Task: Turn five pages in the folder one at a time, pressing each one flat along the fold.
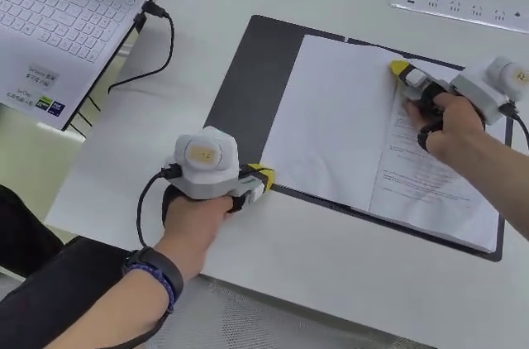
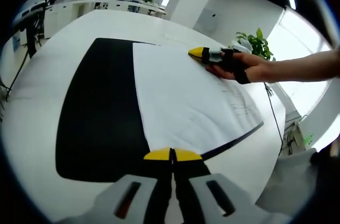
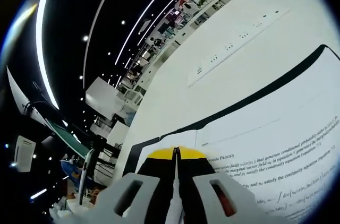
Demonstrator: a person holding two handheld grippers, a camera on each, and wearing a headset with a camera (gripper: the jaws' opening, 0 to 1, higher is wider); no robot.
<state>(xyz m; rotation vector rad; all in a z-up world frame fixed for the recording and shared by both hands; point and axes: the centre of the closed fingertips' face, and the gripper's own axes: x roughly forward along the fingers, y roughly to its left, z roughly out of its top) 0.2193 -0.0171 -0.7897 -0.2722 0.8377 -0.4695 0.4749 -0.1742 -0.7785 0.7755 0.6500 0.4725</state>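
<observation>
An open folder [image 1: 248, 84] with a black cover lies on the white table. A blank turned page [image 1: 331, 117] rests on its left half and a printed page [image 1: 430, 184] on its right half. My left gripper [image 1: 263, 177] is shut, its yellow tips at the blank page's near corner [image 2: 159, 147]; I cannot tell whether they pinch paper. My right gripper [image 1: 399, 69] is shut, its tips resting on the paper at the far end of the fold. From the left gripper view, the right gripper [image 2: 192, 52] lies on the page's far edge. In its own view, the right gripper [image 3: 176, 153] touches the printed page [image 3: 276, 165].
A white laptop [image 1: 58, 10] sits at the far left with a black cable [image 1: 157, 43] trailing toward the folder. A white power strip [image 1: 463, 8] lies beyond the folder at the far right. The table's near edge [image 1: 273, 295] runs just below the folder.
</observation>
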